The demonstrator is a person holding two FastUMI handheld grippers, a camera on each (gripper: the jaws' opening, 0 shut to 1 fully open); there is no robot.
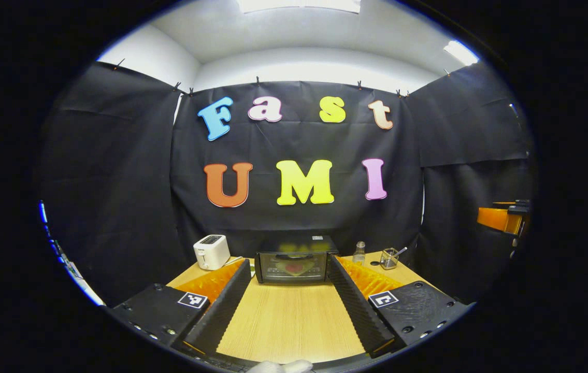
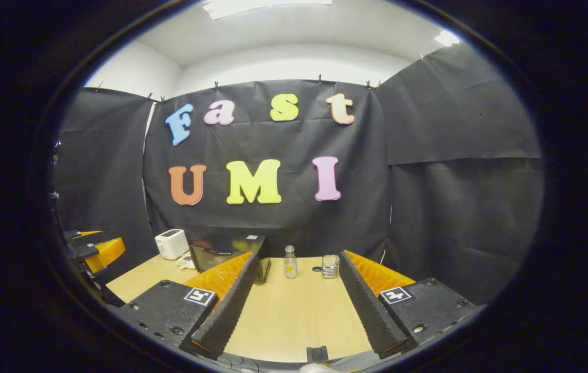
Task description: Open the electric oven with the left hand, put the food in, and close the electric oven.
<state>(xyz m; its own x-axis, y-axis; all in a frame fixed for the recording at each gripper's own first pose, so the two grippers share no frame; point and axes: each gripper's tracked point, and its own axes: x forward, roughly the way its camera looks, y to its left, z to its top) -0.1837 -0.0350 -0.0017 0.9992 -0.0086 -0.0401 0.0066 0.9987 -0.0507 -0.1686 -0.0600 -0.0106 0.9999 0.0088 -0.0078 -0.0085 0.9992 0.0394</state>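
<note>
Left tool (image 1: 289, 305) fingers wide apart, nothing btwn them, bare table (image 1: 288, 321) ahead. Electric oven (image 1: 295, 260) at 12 o'clock, door shut, by table's far edge; toaster (image 1: 212, 252) at 11, bottle (image 1: 359, 253) and cup (image 1: 389, 258) at 1. Right tool (image 2: 294, 311) also spread apart, empty; oven at its 11.
</note>
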